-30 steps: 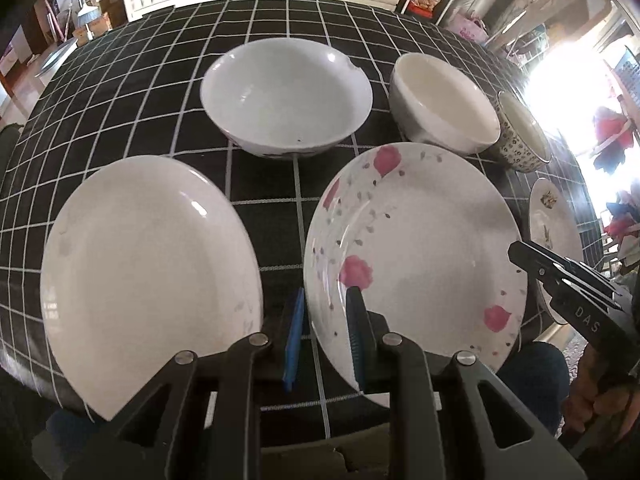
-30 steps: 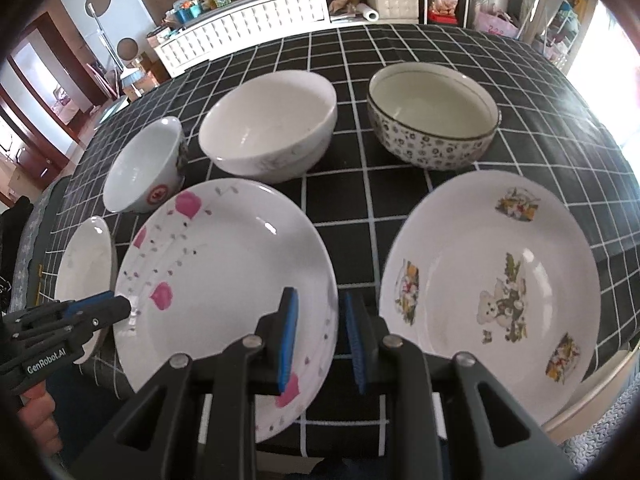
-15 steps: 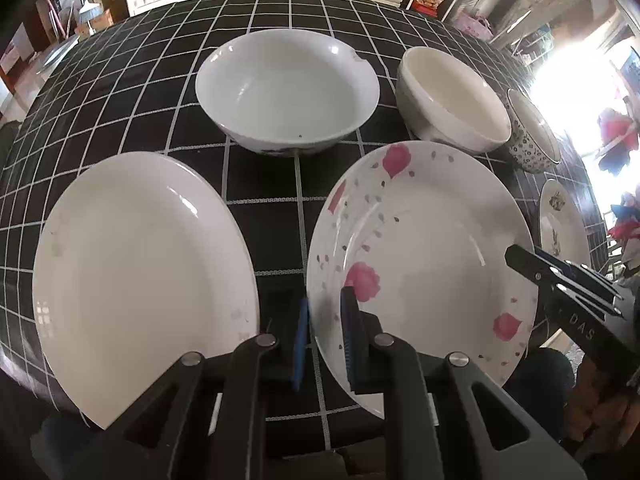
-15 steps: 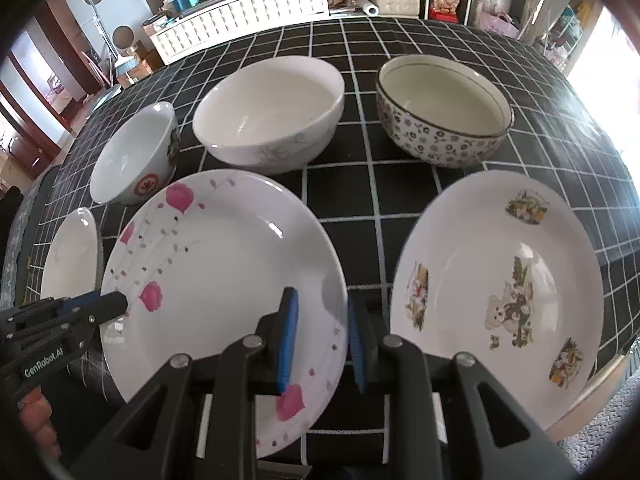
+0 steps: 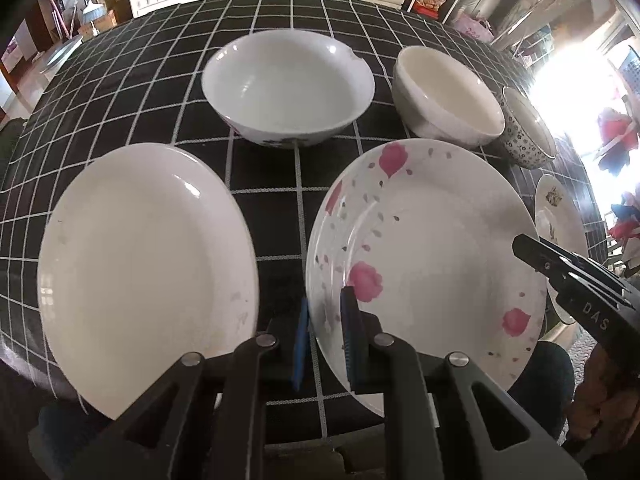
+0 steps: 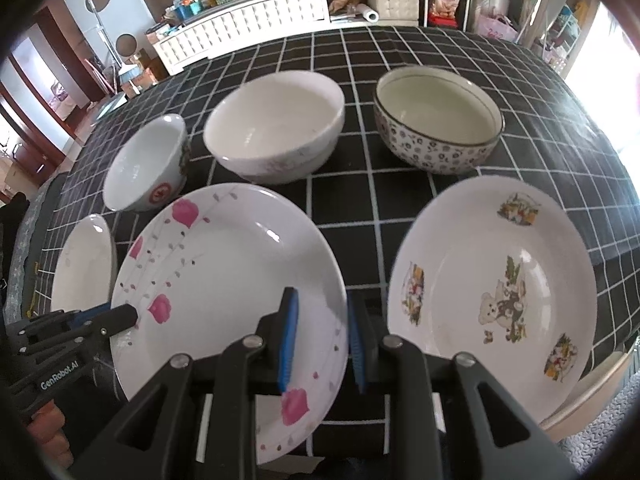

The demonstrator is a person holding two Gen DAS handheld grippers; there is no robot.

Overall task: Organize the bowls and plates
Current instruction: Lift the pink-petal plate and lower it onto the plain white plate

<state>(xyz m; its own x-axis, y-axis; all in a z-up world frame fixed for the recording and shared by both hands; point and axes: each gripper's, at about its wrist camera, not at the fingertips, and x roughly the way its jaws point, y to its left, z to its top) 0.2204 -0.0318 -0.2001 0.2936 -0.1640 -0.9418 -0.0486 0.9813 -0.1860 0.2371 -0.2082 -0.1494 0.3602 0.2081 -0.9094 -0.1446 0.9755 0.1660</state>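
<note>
The left gripper (image 5: 323, 340) and right gripper (image 6: 323, 340) (both a little open, holding nothing) seem to straddle the pink flower plate's (image 5: 424, 248) edges; squeeze both evenly, then lift flat.

Checked tablecloth (image 6: 400, 200) (black/white) carries 3 plates (image 6: 224, 280), 4 bowls (image 6: 276, 136).

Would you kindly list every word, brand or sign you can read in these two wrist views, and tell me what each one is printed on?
"GenRobot.AI": on the body of the left hand-held gripper, seen in the right wrist view.
"DAS": on the body of the right hand-held gripper, seen in the left wrist view.
Red emblem on the small white bowl: too blurred to read.
Cartoon plate: pictures only, no legible text.
</note>
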